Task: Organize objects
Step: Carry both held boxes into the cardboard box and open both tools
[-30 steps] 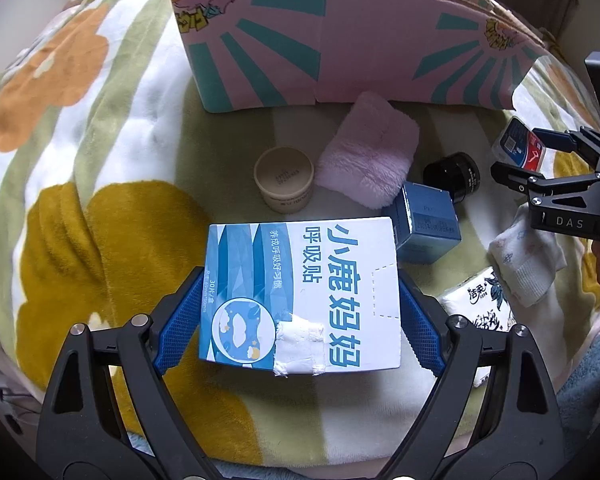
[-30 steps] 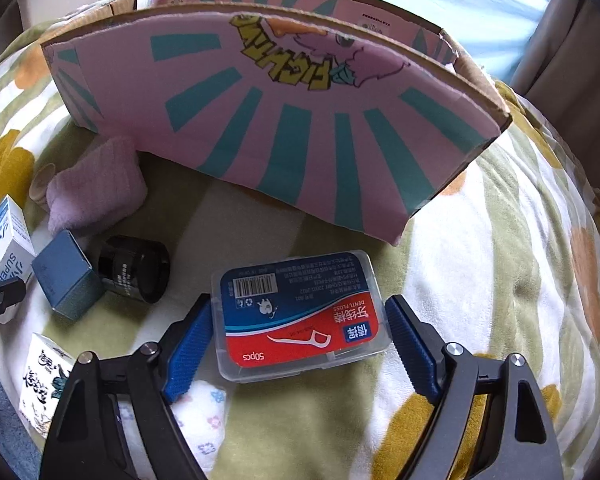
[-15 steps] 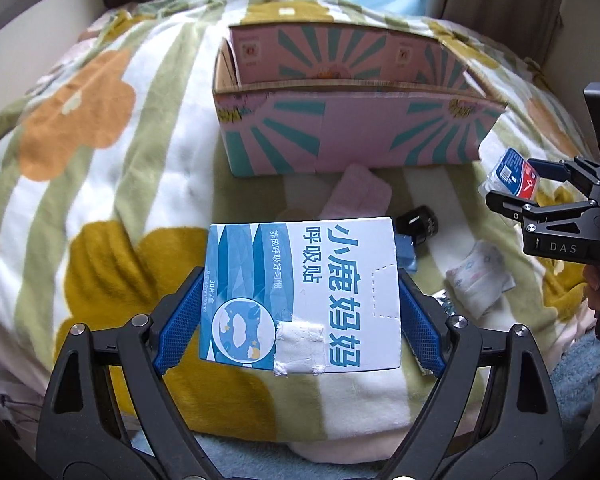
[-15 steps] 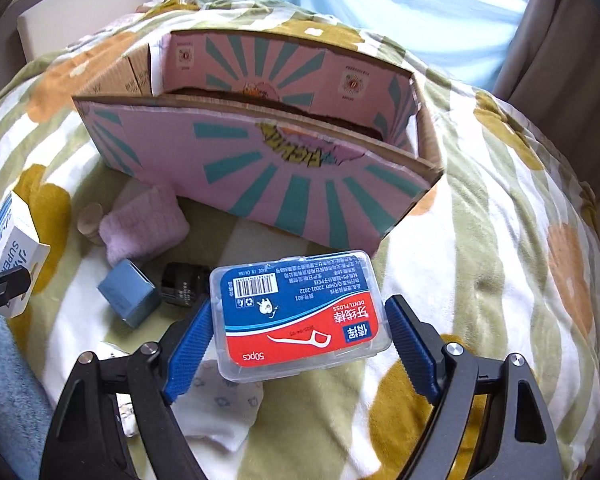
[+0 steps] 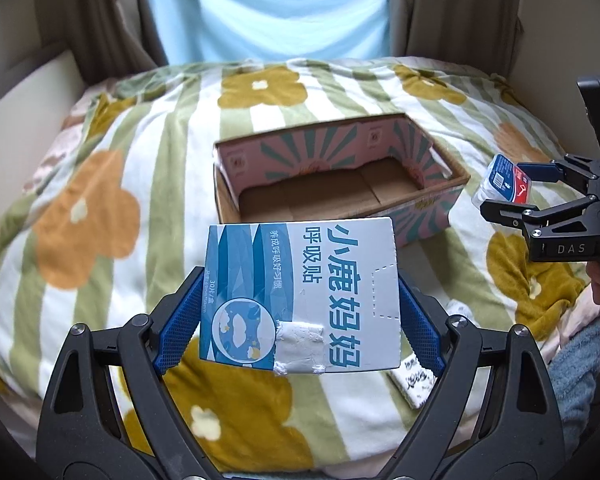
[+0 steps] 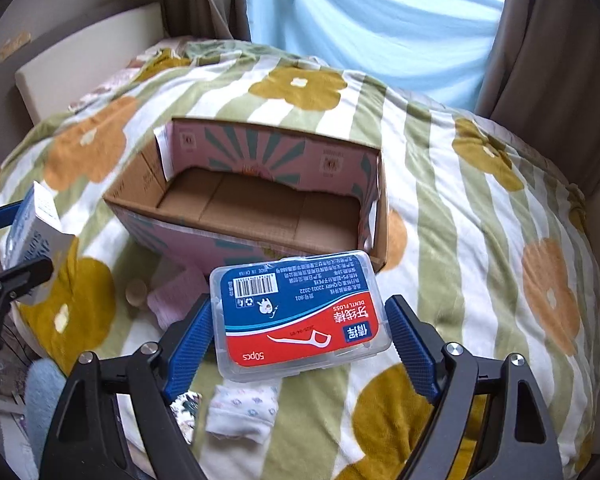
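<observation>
Left gripper [image 5: 300, 312] clamping one blue-white carton [image 5: 300, 296], right gripper [image 6: 300, 332] clamping one floss case [image 6: 300, 312], one open box [image 6: 260, 204].

The near wall of the pink-and-teal cardboard box [image 5: 424, 220] is partly covered by the blue-and-white carton [image 5: 300, 296]. The pink folded cloth [image 6: 176, 300] and small round beige jar [image 6: 137, 292] are blurred and partly hidden behind the clear plastic floss case [image 6: 300, 312]. A patterned packet [image 5: 414, 380] is mostly hidden by the left claw [image 5: 300, 320].

Blanket [image 5: 148, 168]: soft fleecy cloth. Open box [image 5: 440, 176]: matt corrugated cardboard. Blue-and-white carton [image 5: 300, 280]: smooth paperboard. Floss case [image 6: 300, 312]: clear glossy plastic.
</observation>
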